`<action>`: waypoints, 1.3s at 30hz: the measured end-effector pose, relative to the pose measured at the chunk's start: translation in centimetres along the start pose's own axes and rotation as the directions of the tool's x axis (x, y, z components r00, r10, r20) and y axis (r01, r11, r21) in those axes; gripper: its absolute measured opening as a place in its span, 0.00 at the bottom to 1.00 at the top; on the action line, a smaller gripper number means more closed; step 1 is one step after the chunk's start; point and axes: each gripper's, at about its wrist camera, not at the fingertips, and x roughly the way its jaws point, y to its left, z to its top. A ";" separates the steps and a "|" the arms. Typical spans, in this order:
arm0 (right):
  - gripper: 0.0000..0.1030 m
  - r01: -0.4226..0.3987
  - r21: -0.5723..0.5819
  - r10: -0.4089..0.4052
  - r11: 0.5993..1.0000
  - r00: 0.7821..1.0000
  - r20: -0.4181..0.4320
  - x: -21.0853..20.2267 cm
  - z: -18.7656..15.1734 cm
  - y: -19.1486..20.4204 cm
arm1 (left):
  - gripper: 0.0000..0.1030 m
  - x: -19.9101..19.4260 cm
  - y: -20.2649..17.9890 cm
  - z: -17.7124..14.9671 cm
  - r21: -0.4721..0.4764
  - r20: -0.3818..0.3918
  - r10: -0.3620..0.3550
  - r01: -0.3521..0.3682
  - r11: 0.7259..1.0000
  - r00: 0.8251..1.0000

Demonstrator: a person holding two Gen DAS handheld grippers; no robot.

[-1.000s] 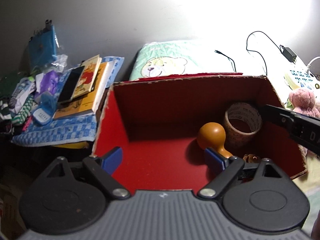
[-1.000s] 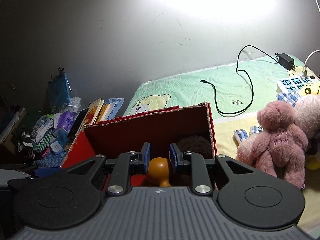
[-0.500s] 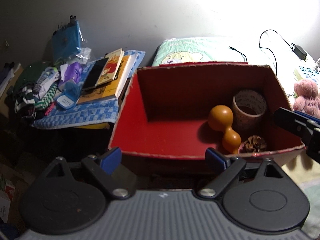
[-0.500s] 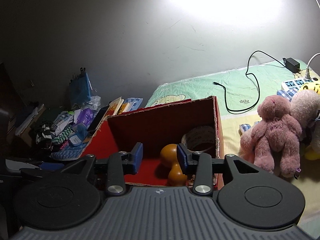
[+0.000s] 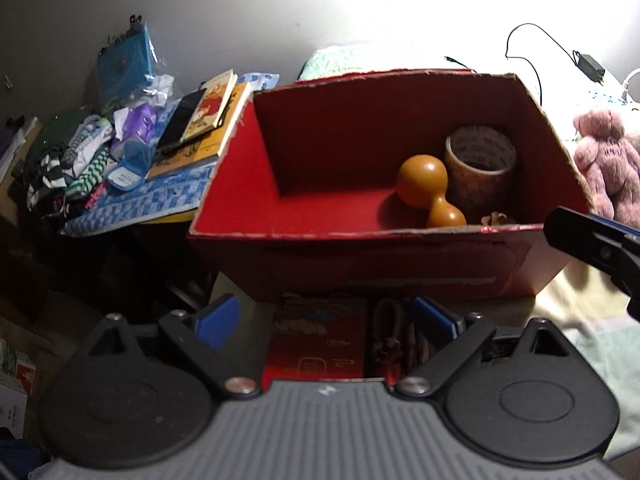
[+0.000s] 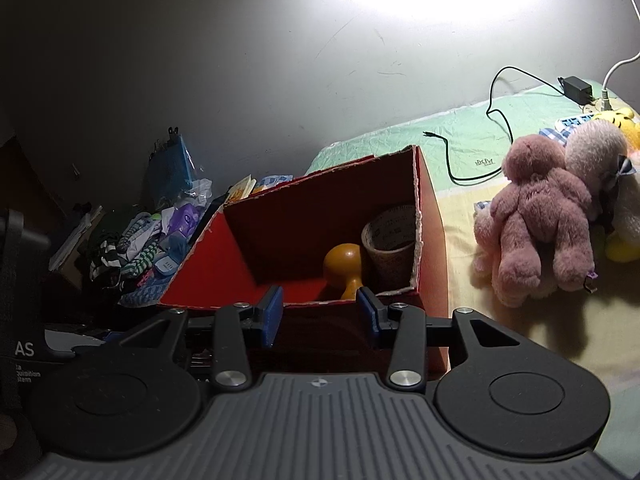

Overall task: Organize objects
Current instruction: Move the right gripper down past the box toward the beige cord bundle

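Left claw and right claw both spread, empty, before red box on bed; wooden gourd and tape roll inside; grey wall behind; books left.

Red box, orange gourd toy beside tape roll inside

Left gripper: black two-finger gripper with blue pads, jaws spread wide, nothing between them, seen from its own wrist camera.
Left pads: one blue pad angled outward on each side.
Right gripper: matching black gripper with blue pads, jaws parted and empty.
Right gripper from the left view: its black finger reaches in at the right edge.
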 end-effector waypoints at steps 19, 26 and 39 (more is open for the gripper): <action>0.42 -0.005 0.097 0.019 0.995 0.990 -0.142 1.9 -2.7 -1.5 | 0.92 3.0 -1.4 -1.4 0.026 -0.107 -0.011 0.014 1.000 0.994; 0.42 -0.006 0.117 0.029 0.993 0.979 -0.201 2.9 -3.3 -1.5 | 0.92 4.4 -1.5 -1.9 0.037 -0.150 -0.023 0.029 0.999 0.988; 0.42 0.001 0.136 0.032 0.991 0.970 -0.241 4.0 -3.3 -1.5 | 0.92 5.7 -1.0 -2.1 0.031 -0.184 -0.032 0.038 0.999 0.982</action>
